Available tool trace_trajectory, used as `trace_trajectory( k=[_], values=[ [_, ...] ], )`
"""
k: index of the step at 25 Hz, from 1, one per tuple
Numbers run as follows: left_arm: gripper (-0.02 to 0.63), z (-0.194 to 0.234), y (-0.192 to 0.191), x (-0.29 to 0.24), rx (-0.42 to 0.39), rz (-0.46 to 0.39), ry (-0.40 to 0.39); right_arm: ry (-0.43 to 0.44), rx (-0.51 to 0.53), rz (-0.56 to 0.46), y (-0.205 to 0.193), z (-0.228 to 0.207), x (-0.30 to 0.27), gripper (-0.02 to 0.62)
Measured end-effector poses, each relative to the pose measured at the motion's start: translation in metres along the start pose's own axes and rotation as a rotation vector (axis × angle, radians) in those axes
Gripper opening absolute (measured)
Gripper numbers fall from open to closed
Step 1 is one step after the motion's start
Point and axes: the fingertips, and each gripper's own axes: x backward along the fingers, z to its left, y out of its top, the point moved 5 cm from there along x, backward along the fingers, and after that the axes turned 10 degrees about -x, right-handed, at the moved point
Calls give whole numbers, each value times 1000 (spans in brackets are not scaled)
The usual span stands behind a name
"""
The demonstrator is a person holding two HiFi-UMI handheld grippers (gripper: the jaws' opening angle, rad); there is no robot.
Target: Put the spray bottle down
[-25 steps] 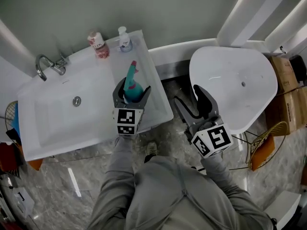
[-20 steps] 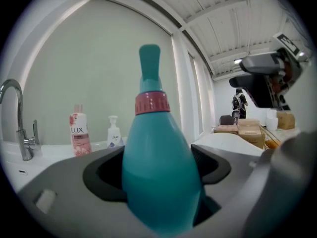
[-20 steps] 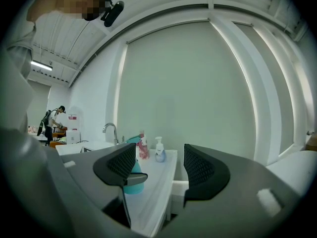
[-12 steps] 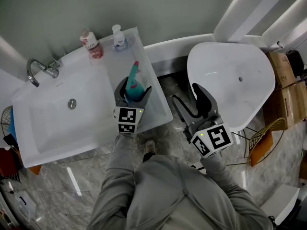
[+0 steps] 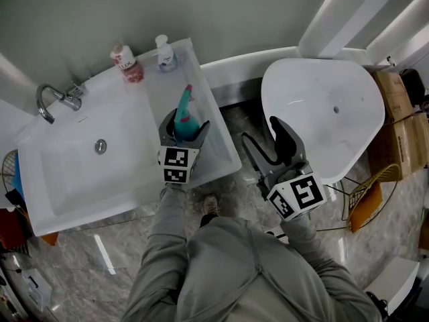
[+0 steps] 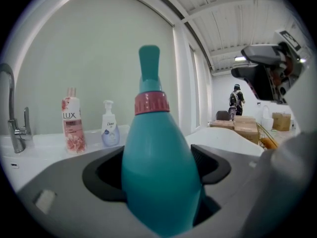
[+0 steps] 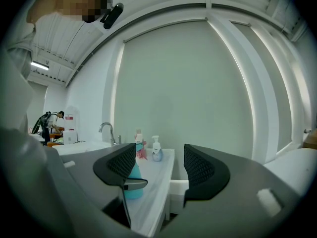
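A teal spray bottle (image 5: 184,118) with a pink collar stands upright over the flat right ledge of the white sink counter (image 5: 224,156). My left gripper (image 5: 183,131) is shut on the bottle's body. In the left gripper view the spray bottle (image 6: 157,167) fills the space between the jaws. In the right gripper view the bottle (image 7: 132,186) shows partly behind the left jaw, its base on or near the ledge. My right gripper (image 5: 269,146) hangs open and empty over the floor between the counter and a white basin (image 5: 322,116).
A pink LUX bottle (image 5: 127,64) and a small white pump bottle (image 5: 165,54) stand at the back of the ledge. The sink bowl (image 5: 87,163) with its tap (image 5: 55,98) lies to the left. Cardboard boxes (image 5: 402,126) and a wire basket (image 5: 369,196) are at the right.
The head view shifted slightly, so the sink sits further left in frame. The left gripper with the bottle moved a little left and lower over the ledge. The right gripper stayed still.
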Motion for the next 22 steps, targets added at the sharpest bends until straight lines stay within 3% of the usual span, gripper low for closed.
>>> trace_trajectory(
  k=[12,22],
  values=[
    [426,-4,0,7,-17,1,-22,21,-6,-10,0,0,1,285],
    [426,-4,19,42,-39,-66,44,67,-11,-23,3,11,2,285]
  ],
)
